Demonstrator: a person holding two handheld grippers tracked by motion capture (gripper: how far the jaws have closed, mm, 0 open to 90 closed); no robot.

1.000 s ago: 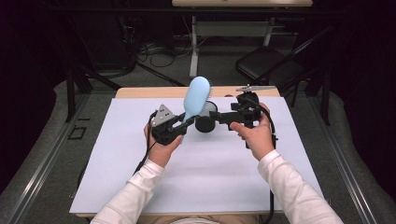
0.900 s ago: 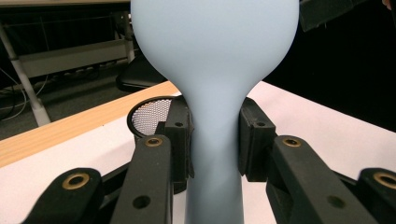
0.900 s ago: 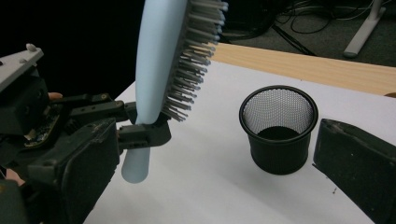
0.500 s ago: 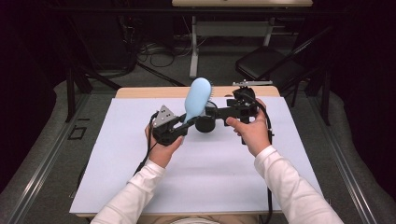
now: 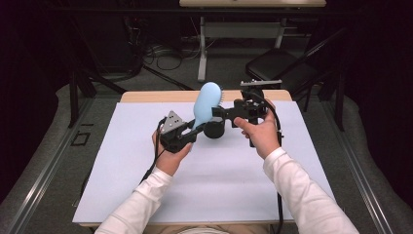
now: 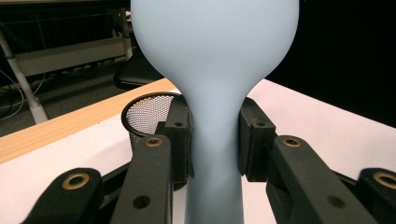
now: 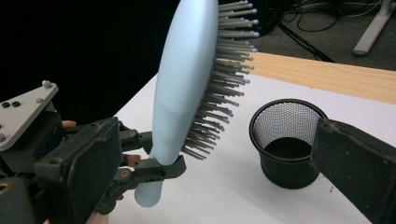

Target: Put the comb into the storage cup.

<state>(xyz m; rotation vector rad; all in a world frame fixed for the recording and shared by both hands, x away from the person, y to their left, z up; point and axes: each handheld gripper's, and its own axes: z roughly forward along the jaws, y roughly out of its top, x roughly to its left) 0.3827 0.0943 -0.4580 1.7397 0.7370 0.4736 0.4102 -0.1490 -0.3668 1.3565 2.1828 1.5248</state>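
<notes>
1. Left gripper [image 5: 187, 138], center of the high view, clamps the light-blue hairbrush [image 5: 205, 103] by its handle, head upright.
2. Right gripper [image 5: 229, 116] beside the black mesh cup [image 5: 214, 128]; its jaw state cannot be told.

Hairbrush [image 6: 215, 70] head cut off by top edge

The left gripper [image 6: 215, 140] clamps its black fingers [image 6: 180, 140] on the narrow handle of a pale blue hairbrush [image 6: 215, 70]. A black mesh cup [image 6: 147, 112] stands behind on the white surface [image 6: 327, 126].
</notes>
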